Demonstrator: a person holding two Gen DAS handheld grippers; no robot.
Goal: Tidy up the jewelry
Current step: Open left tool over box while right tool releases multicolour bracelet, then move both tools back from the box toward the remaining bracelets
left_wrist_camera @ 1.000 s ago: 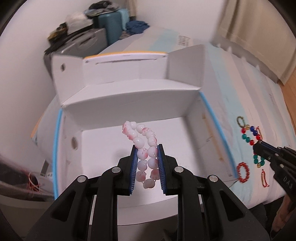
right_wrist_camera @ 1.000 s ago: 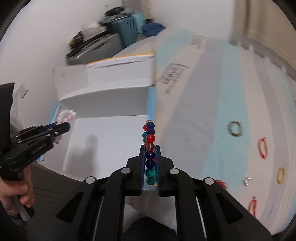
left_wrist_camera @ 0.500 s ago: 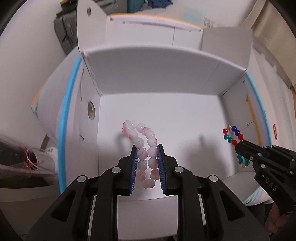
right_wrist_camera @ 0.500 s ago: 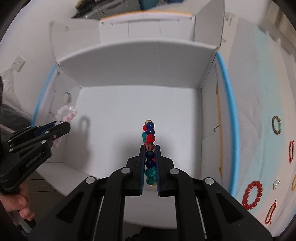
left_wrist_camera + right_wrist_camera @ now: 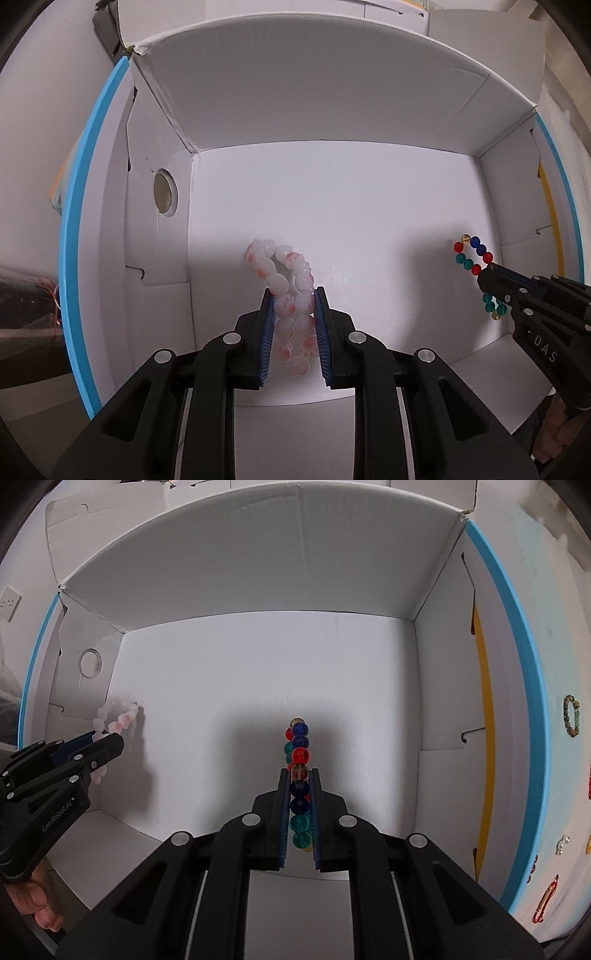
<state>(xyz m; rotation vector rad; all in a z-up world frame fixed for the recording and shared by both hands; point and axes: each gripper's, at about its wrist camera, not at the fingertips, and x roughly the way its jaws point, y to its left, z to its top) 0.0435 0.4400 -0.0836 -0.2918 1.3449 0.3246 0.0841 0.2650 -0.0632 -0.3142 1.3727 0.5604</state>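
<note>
My left gripper (image 5: 293, 295) is shut on a pink and white bead bracelet (image 5: 286, 282), held inside an open white cardboard box (image 5: 332, 192), above its floor at the left. My right gripper (image 5: 300, 775) is shut on a bracelet of red, blue and teal glass beads (image 5: 299, 755), held inside the same box (image 5: 266, 664) at the right. The right gripper (image 5: 487, 275) and its beads (image 5: 471, 254) show at the right of the left wrist view. The left gripper (image 5: 110, 744) and pink beads (image 5: 118, 716) show at the left of the right wrist view.
The box has raised flaps, a round hole (image 5: 164, 190) in its left wall and a blue rim (image 5: 517, 635). Right of the box, on a pale cloth (image 5: 554, 627), lie several more pieces: a green bracelet (image 5: 571, 716), a small silver piece (image 5: 561, 843) and a red piece (image 5: 546, 899).
Both grippers have moved forward and down into the box with their bracelets. The box floor now fills both views. Both grips are unchanged.
</note>
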